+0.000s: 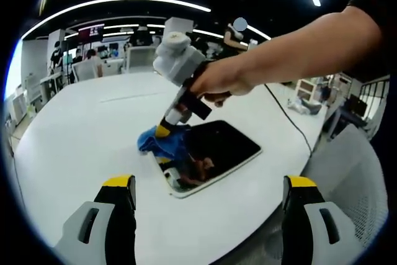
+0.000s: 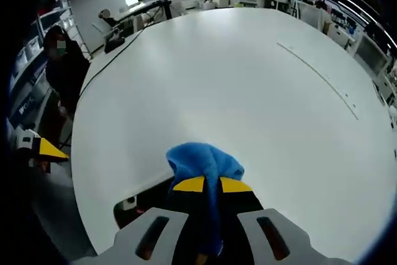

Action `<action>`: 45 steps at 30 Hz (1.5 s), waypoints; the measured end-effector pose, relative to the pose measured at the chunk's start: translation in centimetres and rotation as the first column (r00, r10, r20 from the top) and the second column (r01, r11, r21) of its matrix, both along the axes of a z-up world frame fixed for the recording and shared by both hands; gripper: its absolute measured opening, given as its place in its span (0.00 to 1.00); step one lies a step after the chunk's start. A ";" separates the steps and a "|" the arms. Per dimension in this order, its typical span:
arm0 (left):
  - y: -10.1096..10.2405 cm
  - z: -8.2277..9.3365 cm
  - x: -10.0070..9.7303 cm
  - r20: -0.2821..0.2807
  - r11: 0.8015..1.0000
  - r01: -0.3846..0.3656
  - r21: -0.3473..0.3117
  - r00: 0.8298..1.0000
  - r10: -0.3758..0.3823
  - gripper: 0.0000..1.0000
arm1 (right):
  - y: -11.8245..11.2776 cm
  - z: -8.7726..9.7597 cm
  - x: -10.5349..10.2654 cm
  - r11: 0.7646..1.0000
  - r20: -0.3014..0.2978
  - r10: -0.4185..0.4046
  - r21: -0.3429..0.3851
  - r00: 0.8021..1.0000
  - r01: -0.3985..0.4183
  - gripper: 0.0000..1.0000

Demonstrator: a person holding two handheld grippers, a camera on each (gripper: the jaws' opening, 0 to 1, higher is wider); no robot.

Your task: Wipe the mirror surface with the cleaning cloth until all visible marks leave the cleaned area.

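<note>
A flat mirror (image 1: 217, 153) with a white rim lies on the round white table (image 1: 80, 134), reflecting the dark ceiling and a person. My right gripper (image 1: 166, 127) comes in from the right, held by a hand, shut on the blue cleaning cloth (image 1: 162, 141), which rests on the mirror's left end. In the right gripper view the blue cloth (image 2: 205, 162) bunches beyond the yellow-tipped fingers (image 2: 189, 184), pinched between them, with the dark mirror (image 2: 146, 203) just below. My left gripper (image 1: 208, 197) stands open in front of the mirror, nothing between its jaws.
A black cable (image 1: 291, 119) runs across the table's right side toward the edge. A thin seam (image 2: 319, 79) crosses the tabletop. Desks, chairs and people fill the office behind (image 1: 87, 57). The table edge is close below the mirror.
</note>
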State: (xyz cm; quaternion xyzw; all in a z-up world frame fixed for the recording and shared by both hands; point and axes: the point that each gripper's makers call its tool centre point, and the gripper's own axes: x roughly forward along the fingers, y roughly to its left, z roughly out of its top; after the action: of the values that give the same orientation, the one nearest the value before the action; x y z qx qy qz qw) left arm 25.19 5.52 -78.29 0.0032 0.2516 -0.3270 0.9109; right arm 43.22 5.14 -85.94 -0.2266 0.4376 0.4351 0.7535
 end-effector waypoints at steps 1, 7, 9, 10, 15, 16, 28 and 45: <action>0.0 0.0 0.0 0.000 1.000 0.001 0.000 1.000 -0.001 0.99 | 0.0 0.0 0.1 1.000 0.001 0.002 0.000 1.000 -0.002 0.02; 0.0 -0.1 -0.1 -0.003 1.000 0.003 0.002 1.000 -0.003 0.99 | 0.0 0.0 0.0 1.000 0.010 0.022 0.006 1.000 -0.022 0.02; 0.0 -0.1 -0.1 -0.002 1.000 0.003 0.002 1.000 -0.003 0.99 | 0.0 0.1 -0.1 1.000 0.014 0.029 0.004 0.999 -0.029 0.02; 0.0 -0.1 0.0 -0.003 1.000 0.002 0.002 1.000 -0.002 0.99 | -0.1 0.0 -0.1 0.999 0.016 0.031 0.003 0.999 -0.032 0.02; 0.0 -0.1 0.0 -0.004 1.000 0.002 0.003 1.000 -0.002 0.99 | -0.7 0.1 0.0 1.000 0.016 0.026 0.003 1.000 -0.026 0.02; 0.0 -0.1 -0.1 -0.005 1.000 0.002 0.003 1.000 -0.002 0.99 | -0.9 0.1 0.1 1.000 0.014 0.022 0.004 1.000 -0.022 0.02; 0.0 -0.2 -0.1 -0.006 1.000 0.005 0.003 1.000 -0.005 0.99 | -2.7 0.0 0.2 1.000 0.019 0.004 -0.009 1.000 -0.004 0.02; 0.1 -0.1 0.1 -0.002 1.000 -0.004 0.007 1.000 0.004 0.99 | -4.1 0.0 0.4 1.000 0.030 -0.005 -0.027 1.000 0.006 0.03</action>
State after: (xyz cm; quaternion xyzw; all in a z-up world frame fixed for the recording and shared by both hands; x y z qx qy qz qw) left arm 25.25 5.59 -78.42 0.0055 0.2536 -0.3243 0.9113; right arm 43.57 1.01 -85.96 -0.2419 0.4326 0.4235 0.7583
